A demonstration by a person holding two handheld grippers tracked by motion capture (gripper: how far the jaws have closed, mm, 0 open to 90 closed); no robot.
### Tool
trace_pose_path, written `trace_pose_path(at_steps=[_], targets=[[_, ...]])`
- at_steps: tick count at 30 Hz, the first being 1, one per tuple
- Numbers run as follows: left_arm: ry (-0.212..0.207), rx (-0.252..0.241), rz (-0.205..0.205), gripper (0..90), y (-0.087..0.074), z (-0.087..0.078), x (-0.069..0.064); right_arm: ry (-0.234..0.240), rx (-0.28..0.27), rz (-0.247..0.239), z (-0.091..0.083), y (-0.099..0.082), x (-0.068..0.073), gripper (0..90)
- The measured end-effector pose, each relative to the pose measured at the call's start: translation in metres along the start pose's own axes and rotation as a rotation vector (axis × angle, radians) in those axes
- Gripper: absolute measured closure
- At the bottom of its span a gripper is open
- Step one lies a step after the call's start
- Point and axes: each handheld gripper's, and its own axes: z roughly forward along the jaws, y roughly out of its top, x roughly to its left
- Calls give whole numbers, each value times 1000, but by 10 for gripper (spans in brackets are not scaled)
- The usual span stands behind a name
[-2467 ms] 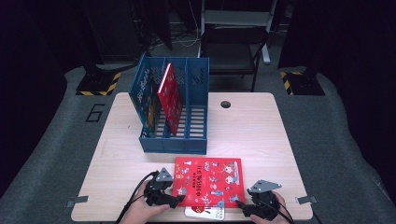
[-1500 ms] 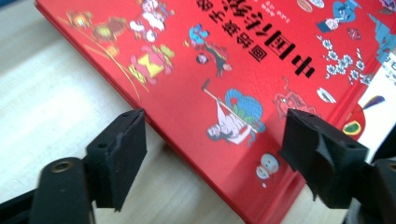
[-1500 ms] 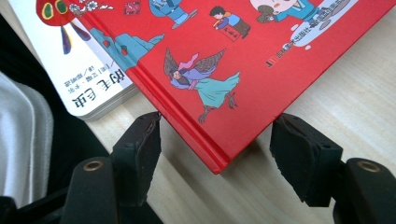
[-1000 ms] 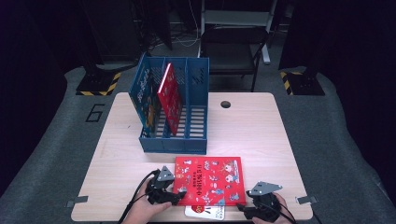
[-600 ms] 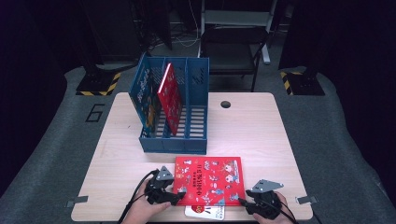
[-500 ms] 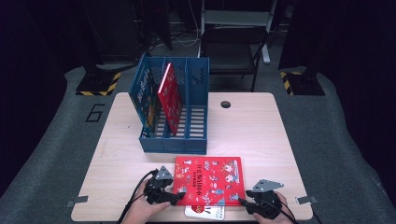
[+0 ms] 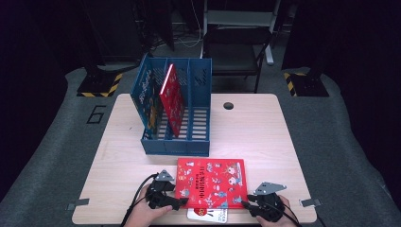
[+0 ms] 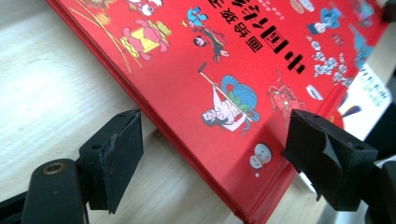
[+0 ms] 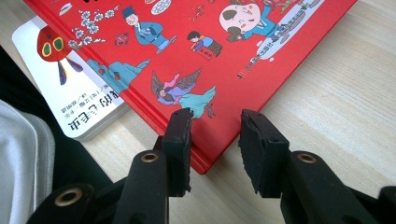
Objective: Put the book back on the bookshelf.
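Two claws flank the red book (image 7: 211,182): left claw (image 8: 215,154) wide, right claw (image 9: 212,140) narrowing at its corner to lift it.

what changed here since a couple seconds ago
The left gripper has just been opening, fingers wide apart around the red book's corner. The right gripper has just been closing on the book's near corner, a gap still showing at one finger. Both hands, the book, the white book and the rack stayed put.
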Motion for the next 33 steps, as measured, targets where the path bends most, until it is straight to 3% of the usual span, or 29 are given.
trace_pose_path(at_steps=[3,12,16,21,28,29,33], targets=[[-17,-9,-20,183,0,0,0,7,6,-2,1,0,-1,638],[-54,11,-24,164,2,6,-2,10,5,-4,2,0,-2,638],[-53,-15,-29,187,2,5,-3,27,18,11,2,-1,-4,632],[-13,5,-23,197,1,7,-1,45,-5,45,1,-2,-10,505],[-12,0,-23,265,1,6,1,65,-1,37,1,-2,-7,377],[-10,0,-28,264,0,6,0,79,15,29,1,-2,-7,345],[-11,2,-28,264,0,6,0,63,76,-8,3,-2,-1,341]])
